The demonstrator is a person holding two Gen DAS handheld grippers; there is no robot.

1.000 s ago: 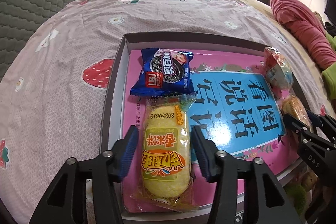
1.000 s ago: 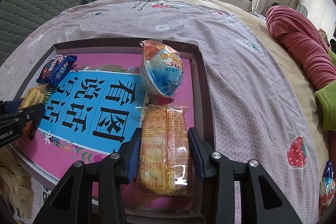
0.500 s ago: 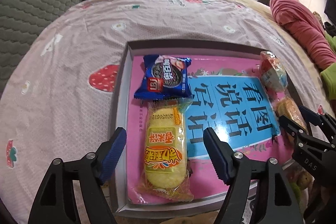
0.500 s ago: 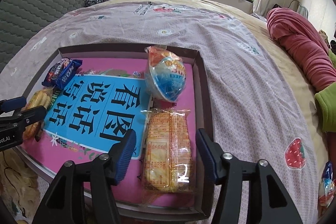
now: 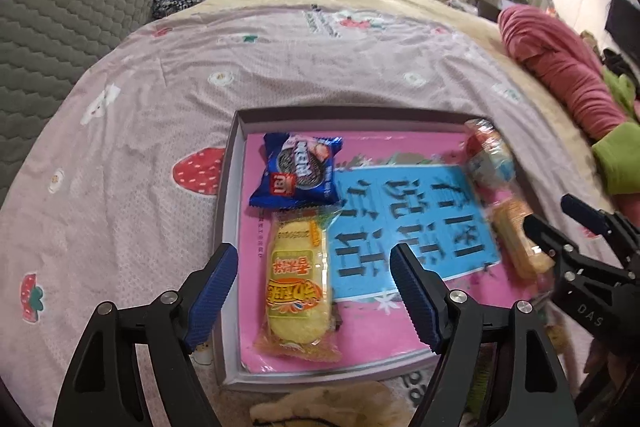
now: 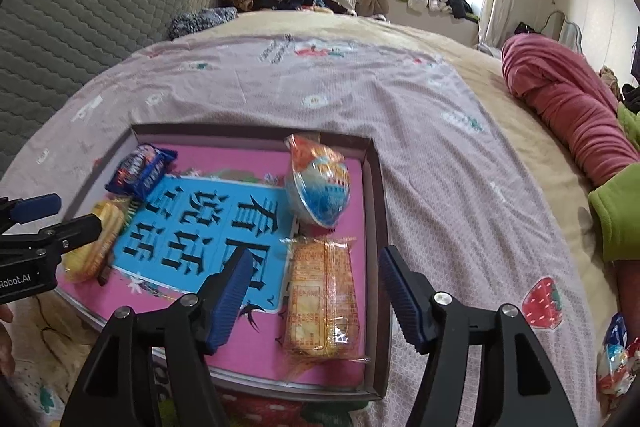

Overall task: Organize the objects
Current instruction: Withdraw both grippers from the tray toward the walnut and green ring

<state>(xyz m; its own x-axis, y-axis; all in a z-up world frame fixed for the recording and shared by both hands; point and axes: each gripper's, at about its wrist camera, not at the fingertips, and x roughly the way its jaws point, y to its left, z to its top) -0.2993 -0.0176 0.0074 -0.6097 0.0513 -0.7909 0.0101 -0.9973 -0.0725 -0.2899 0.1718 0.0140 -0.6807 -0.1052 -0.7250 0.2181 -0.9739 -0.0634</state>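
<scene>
Snacks lie in a shallow grey box (image 5: 230, 187) on a bedspread (image 5: 140, 115) of pale pink cloth printed with strawberries and small flowers. The box floor is a glossy pink sheet with a blue panel of large black characters. At the left side lies a blue cookie packet (image 5: 298, 173), square and crinkled, and just below it a long yellow cake (image 5: 298, 287) in clear, shiny wrap. The left gripper (image 5: 314, 293) hangs above this cake; its jaws, with ribbed blue pads, have just been opening and stand spread, not touching it. At the right side lies a round, dome-shaped jelly cup (image 6: 320, 187), and below it a flat orange cracker pack (image 6: 322, 301) in transparent film. The right gripper (image 6: 314, 301) is over it, jaws also just opened wide, the pack free between them.
</scene>
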